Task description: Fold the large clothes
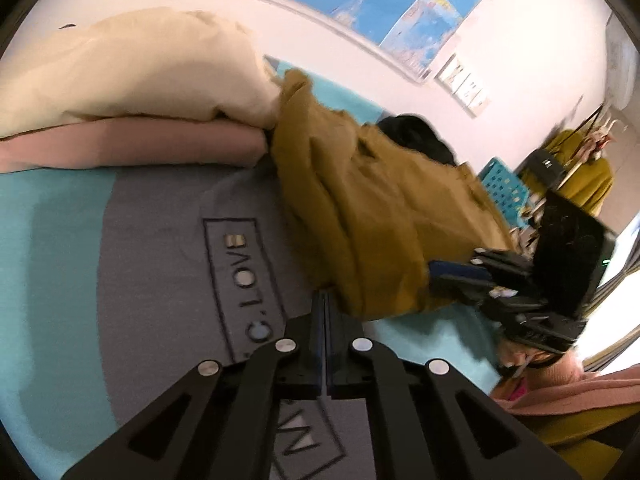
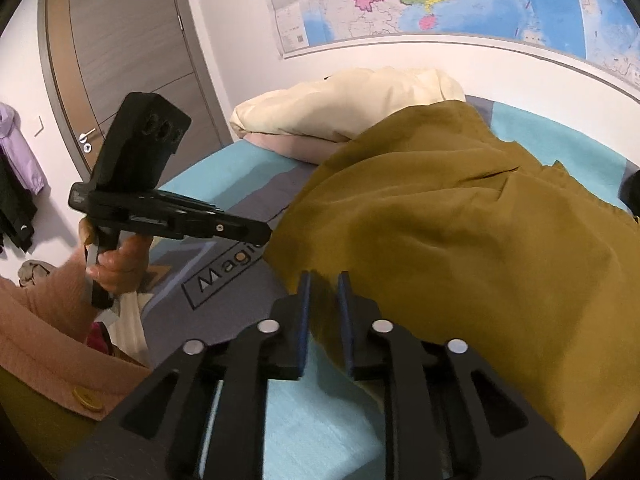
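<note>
A large mustard-brown garment [image 1: 372,216] lies bunched on the bed; it fills the right of the right wrist view [image 2: 460,232]. My left gripper [image 1: 324,300] is shut, its tips at the garment's near edge, with nothing clearly between them. It shows from the side in the right wrist view [image 2: 264,234], tips touching the garment's left edge. My right gripper [image 2: 323,280] is shut on a fold of the garment, the cloth running between its blue pads [image 2: 305,312]. It shows in the left wrist view [image 1: 436,276], clamped on the garment's right end.
The bed has a teal and grey printed cover [image 1: 160,264]. A cream pillow [image 1: 128,72] on a pink folded blanket [image 1: 132,144] lies at its head. A black item [image 1: 416,136] sits behind the garment. A blue crate [image 1: 504,188] stands beyond the bed. A door [image 2: 120,60] is at left.
</note>
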{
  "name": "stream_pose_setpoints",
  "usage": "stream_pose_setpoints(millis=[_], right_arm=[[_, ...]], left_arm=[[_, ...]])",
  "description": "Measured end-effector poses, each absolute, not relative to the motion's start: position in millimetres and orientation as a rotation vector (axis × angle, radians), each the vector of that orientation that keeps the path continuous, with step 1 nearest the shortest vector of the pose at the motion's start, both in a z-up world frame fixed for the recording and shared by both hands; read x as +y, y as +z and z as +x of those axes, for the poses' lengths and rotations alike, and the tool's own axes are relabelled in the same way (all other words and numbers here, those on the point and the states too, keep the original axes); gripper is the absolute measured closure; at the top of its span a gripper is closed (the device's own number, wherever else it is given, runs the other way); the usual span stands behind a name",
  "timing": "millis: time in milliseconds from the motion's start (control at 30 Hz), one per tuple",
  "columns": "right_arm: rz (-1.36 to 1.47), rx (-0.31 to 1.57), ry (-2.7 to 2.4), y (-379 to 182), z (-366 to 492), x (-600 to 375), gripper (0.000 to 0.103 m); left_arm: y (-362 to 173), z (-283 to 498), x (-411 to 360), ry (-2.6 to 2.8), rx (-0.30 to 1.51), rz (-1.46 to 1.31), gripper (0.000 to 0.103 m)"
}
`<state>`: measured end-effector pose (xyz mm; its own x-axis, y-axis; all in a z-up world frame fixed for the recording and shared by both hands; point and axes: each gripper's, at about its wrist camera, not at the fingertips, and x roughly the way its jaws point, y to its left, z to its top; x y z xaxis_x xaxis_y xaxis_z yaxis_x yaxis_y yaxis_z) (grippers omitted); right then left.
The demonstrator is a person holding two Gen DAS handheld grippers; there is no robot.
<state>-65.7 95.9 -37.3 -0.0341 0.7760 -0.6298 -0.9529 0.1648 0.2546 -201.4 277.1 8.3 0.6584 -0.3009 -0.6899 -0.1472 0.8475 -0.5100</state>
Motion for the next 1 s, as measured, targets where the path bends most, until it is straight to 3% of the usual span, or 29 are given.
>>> stream_pose_setpoints(millis=[67,100,200,233,267,367,467,567,700,767,833,900,933,967,1000], right_arm=[[-0.293,0.759,1.42,-36.1,-67.1,96.1,0.073],[-0.303,0.753,1.416,-35.9,-68.1,97.0,0.073],[-0.36,0.741,1.388,-38.4,-71.0,102.5,0.08],[-0.366,0.738,1.386,-38.6,-70.9,103.7,0.091],[-0.37,0.739,1.387,-38.9,-70.9,105.1,0.096],[-0.369,0.748,1.407,-39.8,-72.8,109.6,0.098],[-0.374,0.767,1.436,-38.3,-75.3,106.5,0.085],[-0.296,0.744,1.425,-23.3,-63.9,79.3,0.083],[-0.114,0.74,1.224,-8.0,-22.6,2.0,0.078],[-0.029,0.766,1.094,-10.9,1.8,-37.9,0.07],[0.011,0.805,0.966,-20.3,23.0,-69.3,0.07],[0.025,0.844,0.852,-32.9,39.5,-97.5,0.074],[0.05,0.858,0.808,-38.9,47.5,-115.1,0.083],[0.076,0.864,0.796,-41.9,51.1,-127.1,0.101],[0.122,0.872,0.775,-44.7,56.7,-145.0,0.103]], left_arm=[[12.5,-204.4,277.3,-0.107,0.828,-0.58,0.099],[13.7,-204.8,277.6,-0.105,0.819,-0.58,0.09],[9.4,-196.2,275.4,-0.078,0.853,-0.56,0.088],[7.9,-194.1,274.8,-0.083,0.86,-0.565,0.088],[5.8,-191.2,273.3,-0.08,0.871,-0.562,0.088],[9.7,-188.4,269.8,-0.027,0.87,-0.521,0.085],[23.8,-187.8,266.8,0.078,0.841,-0.462,0.06],[43.5,-187.1,247.9,0.111,0.798,-0.343,0.058],[57.9,-179.4,212.1,0.047,0.744,-0.204,0.042],[53.8,-169.8,201.3,-0.003,0.755,-0.193,0.042],[41.1,-154.8,193.2,-0.034,0.792,-0.194,0.042],[24.8,-143.4,192.8,-0.016,0.849,-0.189,0.044],[16.7,-137.9,195.1,-0.003,0.884,-0.19,0.047],[14.5,-138.4,197.5,-0.008,0.889,-0.202,0.049],[14.3,-139.7,199.5,-0.016,0.882,-0.213,0.049]])
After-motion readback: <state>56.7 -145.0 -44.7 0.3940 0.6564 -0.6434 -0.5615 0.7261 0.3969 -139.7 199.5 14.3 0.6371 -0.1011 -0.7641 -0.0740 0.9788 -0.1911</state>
